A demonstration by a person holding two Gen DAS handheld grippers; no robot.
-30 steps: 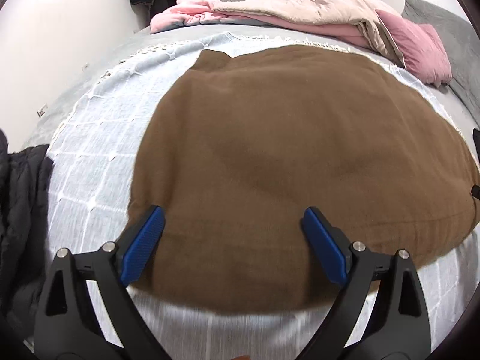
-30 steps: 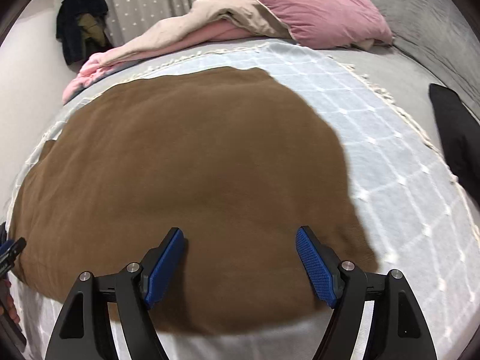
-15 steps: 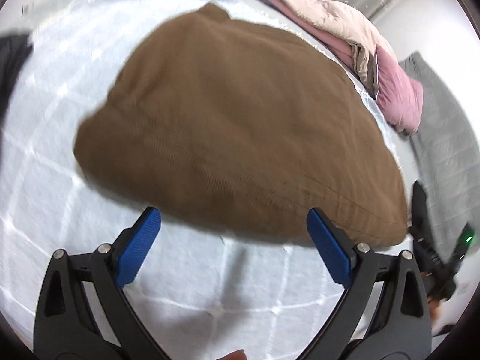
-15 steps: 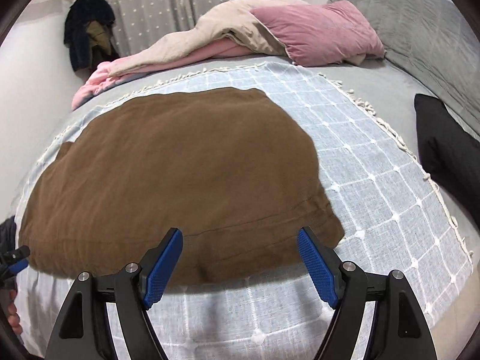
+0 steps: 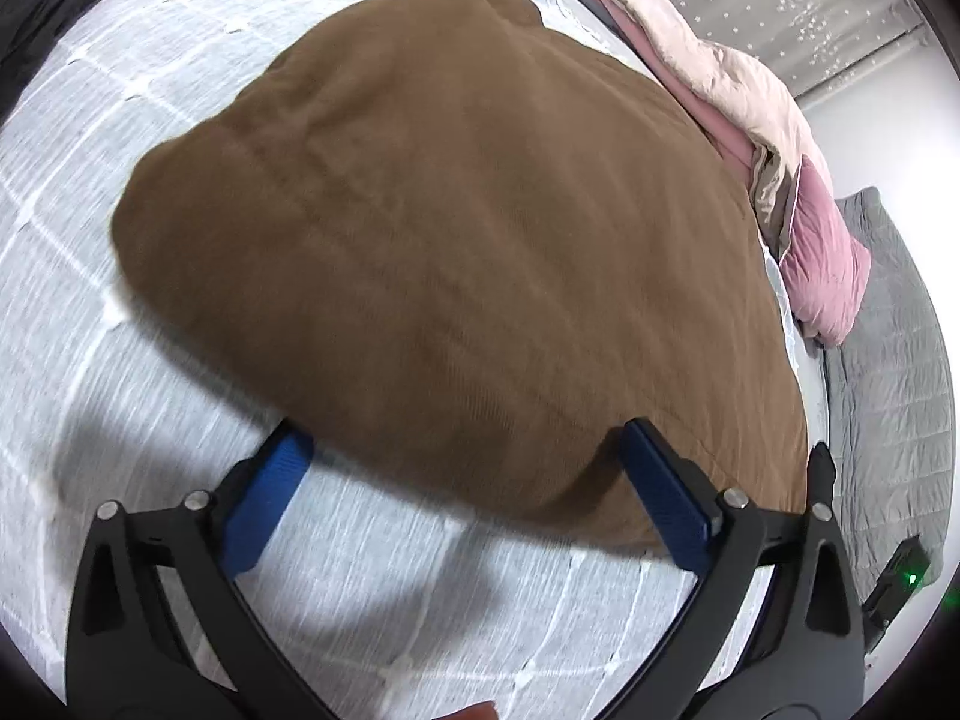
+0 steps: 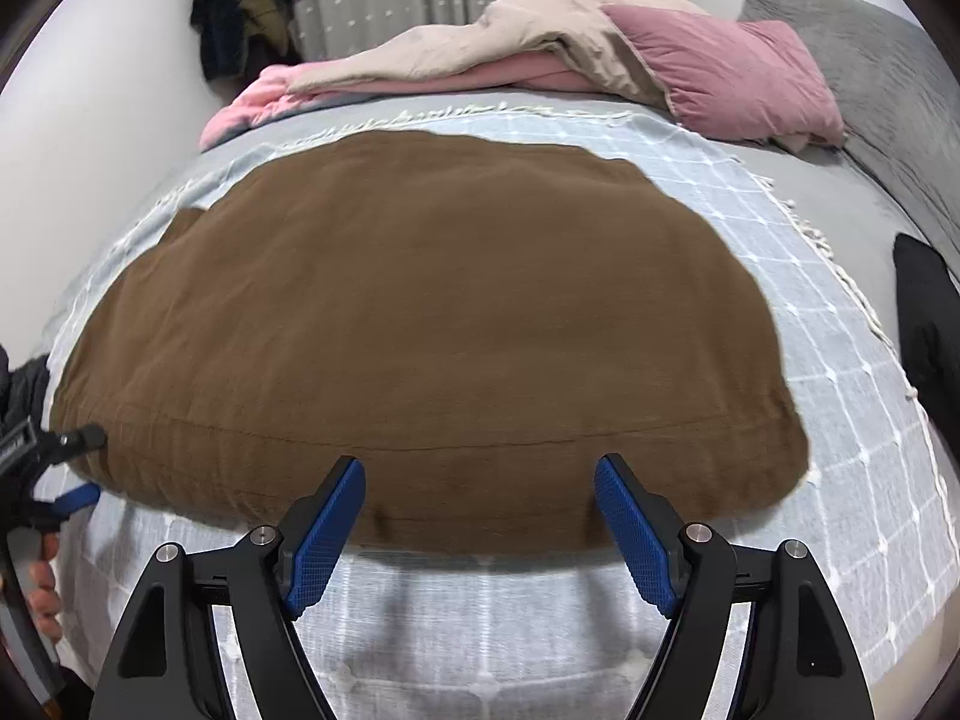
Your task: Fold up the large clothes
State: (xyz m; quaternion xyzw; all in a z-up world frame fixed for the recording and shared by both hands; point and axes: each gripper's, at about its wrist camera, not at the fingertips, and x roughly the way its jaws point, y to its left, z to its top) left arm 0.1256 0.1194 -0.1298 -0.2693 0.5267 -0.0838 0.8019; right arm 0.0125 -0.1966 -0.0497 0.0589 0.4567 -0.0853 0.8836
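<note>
L claw [image 5: 462, 480]: jaws opening, already wide, nothing between the pads; I see it hang over the near hem of the brown garment [image 5: 468, 228], not gripping.
R claw [image 6: 480, 516]: I read it as wide, empty; pads just above the garment's near edge, no pinch.
Garment: spread flat on the checked throw [image 6: 840, 420] in the mid of the bed, hem toward me.
L claw seen from R cam: at far left edge [image 6: 72, 468], by the garment's left corner, fingers of the hand [image 6: 42, 594] under it.
Around: pink/beige duvet pile [image 6: 540, 42] w/ pink pillow [image 6: 732, 78] past the far side; grey quilt [image 6: 870, 48] at right; dark cloth [image 6: 924, 312] right of the throw, apart from garment; dark clothes [image 6: 246, 6] hung by the wall.
In the way: nothing lies on the garment.
</note>
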